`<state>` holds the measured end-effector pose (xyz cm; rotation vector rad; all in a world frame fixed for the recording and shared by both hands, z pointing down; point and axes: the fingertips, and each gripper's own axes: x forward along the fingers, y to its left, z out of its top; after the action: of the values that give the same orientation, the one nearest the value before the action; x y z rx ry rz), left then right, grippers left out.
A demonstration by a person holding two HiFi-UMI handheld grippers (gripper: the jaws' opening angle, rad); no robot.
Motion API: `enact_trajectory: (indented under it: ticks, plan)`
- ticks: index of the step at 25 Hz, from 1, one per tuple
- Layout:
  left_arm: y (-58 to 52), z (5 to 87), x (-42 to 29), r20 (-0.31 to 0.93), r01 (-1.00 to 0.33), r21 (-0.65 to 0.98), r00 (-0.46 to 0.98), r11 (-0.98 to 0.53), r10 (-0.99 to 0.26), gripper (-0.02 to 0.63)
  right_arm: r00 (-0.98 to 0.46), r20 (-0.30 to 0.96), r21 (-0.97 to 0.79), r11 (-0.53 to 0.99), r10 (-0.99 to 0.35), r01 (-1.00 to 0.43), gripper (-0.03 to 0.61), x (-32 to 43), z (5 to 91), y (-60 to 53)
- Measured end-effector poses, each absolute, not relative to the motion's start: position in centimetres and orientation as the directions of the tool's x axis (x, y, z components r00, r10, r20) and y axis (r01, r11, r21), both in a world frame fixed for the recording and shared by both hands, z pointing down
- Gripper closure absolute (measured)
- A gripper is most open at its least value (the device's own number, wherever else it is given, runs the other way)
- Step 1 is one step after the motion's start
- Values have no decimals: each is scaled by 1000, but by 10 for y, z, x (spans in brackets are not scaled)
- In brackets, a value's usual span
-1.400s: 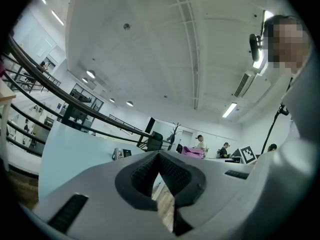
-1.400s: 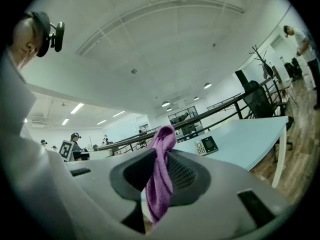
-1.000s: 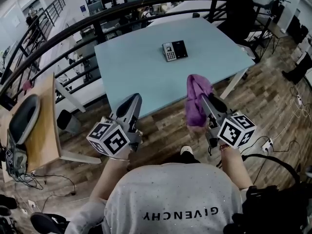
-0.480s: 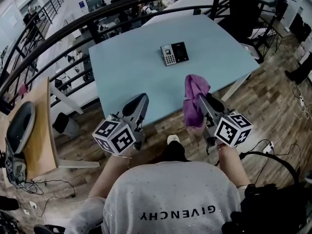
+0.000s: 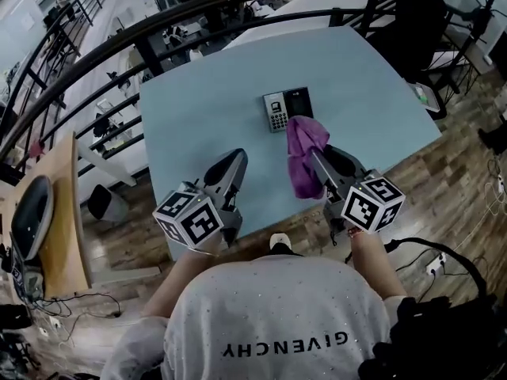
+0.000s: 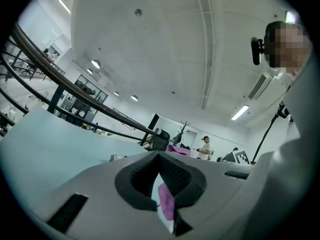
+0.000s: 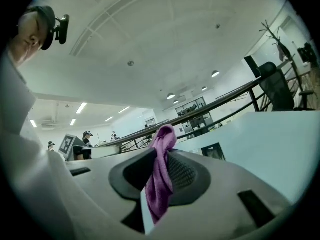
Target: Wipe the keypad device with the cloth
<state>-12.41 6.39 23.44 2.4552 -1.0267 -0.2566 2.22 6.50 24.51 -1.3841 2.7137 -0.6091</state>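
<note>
Cloth (image 5: 300, 163), soft crumpled purple, hangs pinched in right gripper (image 5: 314, 150) near flat rectangular keypad device (image 5: 286, 108); left gripper (image 5: 236, 156) closed.

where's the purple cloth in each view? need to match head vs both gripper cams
Head view: the purple cloth is at the centre, hanging from the right gripper, just under the keypad device in the picture.
Left gripper view: a small purple bit shows past the jaw tips, right of centre.
Right gripper view: it is at the centre, pinched between the jaws.
Shared landmark: the light blue table.
</note>
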Motion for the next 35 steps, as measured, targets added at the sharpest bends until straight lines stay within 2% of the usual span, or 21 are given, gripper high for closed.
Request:
enact_trajectory:
  ticks: [8, 15, 20, 30, 35]
  plan:
    - [-23, 252, -113, -11, -675, 500, 621, -542, -784, 615, -669, 126, -339, 601, -733, -723, 503, 22, 247, -37]
    - [-81, 287, -84, 85, -690, 482, 651, -540, -755, 614, -741, 169, -316, 676, -650, -665, 503, 8, 279, -112]
    - [-110, 327, -76, 216, -735, 478, 629, -481, -746, 614, -781, 227, -236, 745, -582, -624, 503, -19, 318, -144]
    - [-124, 374, -76, 347, -776, 518, 574, -358, -741, 614, -801, 233, -293, 745, -552, -599, 502, -31, 361, -171]
    - [-121, 385, -71, 375, -773, 515, 592, -371, -713, 614, -765, 254, -317, 697, -592, -644, 502, -23, 376, -181]
